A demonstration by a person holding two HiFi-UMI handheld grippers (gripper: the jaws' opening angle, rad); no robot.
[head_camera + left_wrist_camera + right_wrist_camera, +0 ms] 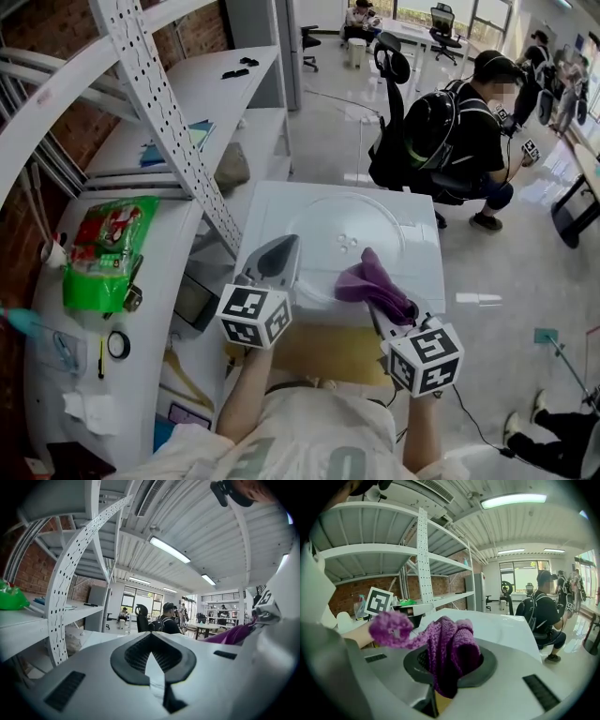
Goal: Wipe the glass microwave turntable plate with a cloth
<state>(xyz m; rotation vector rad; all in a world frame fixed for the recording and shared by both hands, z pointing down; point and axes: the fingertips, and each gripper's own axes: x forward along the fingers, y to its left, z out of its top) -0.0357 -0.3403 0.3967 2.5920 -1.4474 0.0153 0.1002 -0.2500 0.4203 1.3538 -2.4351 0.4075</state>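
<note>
Glass microwave turntable plate (pixel 352 232) lying flat on the white surface (pixel 267 211), directly ahead of the person; its round rim and central hub bumps are faintly visible through the clear glass. Right gripper (pixel 382 305): jaws closed on a bunched purple knitted cloth (pixel 450 648), one loose end curling out to the side. In the head view the cloth sits over the near rim of the plate; whether it touches the glass cannot be told. Left gripper (pixel 279 255): tilted upward just beside the plate's near-left edge, jaws drawn together at the tips, nothing seen between them. It does not appear to steady the plate.

Stage of task, as judged: the cloth is secured and brought to the plate, so the preparatory part is complete. No streaks, moisture or cleaned zones can be made out on the glass, so the amount already wiped cannot be read. Most of the plate, including the centre and far rim, lies beyond the cloth and probably remains to be covered. An unrestrained plate may slide on the smooth surface under a firm stroke.
</note>
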